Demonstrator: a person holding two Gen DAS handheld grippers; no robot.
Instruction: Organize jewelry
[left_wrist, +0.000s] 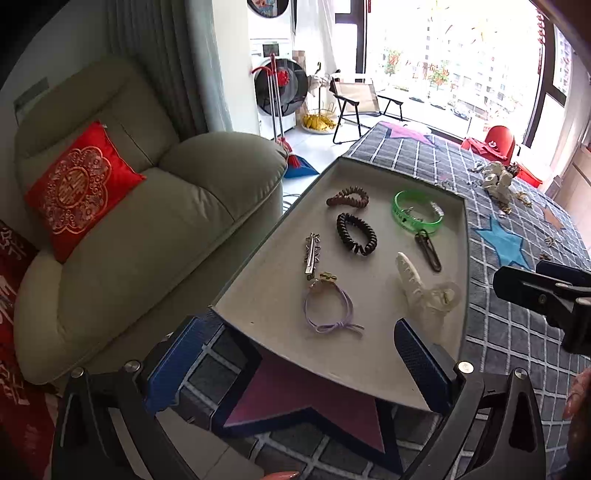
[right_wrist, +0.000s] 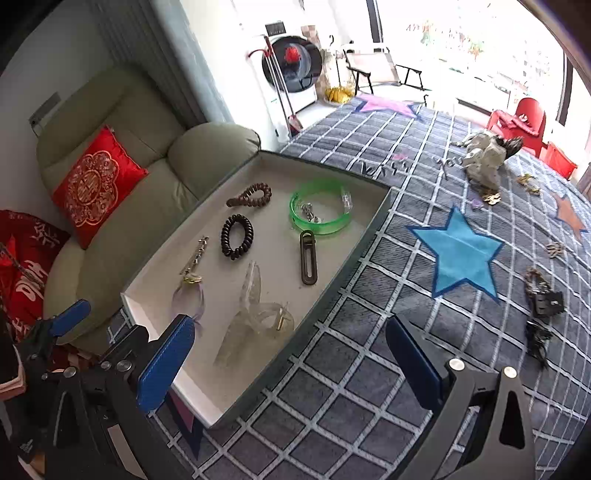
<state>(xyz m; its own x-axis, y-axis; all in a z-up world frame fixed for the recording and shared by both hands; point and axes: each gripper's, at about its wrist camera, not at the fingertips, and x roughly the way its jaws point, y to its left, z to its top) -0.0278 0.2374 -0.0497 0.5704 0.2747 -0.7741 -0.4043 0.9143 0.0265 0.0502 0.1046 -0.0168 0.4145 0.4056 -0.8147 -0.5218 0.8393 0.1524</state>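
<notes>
On the checked blanket (right_wrist: 369, 387) sits the shallow grey tray (right_wrist: 354, 254), and I see both my grippers spread wide, pinching nothing: left gripper (left_wrist: 306, 365) over its near edge, right gripper (right_wrist: 291, 354) at its near corner. Only my right view shows loose dark trinkets (right_wrist: 543, 299) beyond the blue star (right_wrist: 458, 254). Inside the tray lie a coiled black hair tie (left_wrist: 356, 234), green plastic bangle (left_wrist: 417, 212) and clear clip (right_wrist: 255, 317). Left of it stands a green sofa (left_wrist: 147, 229).
</notes>
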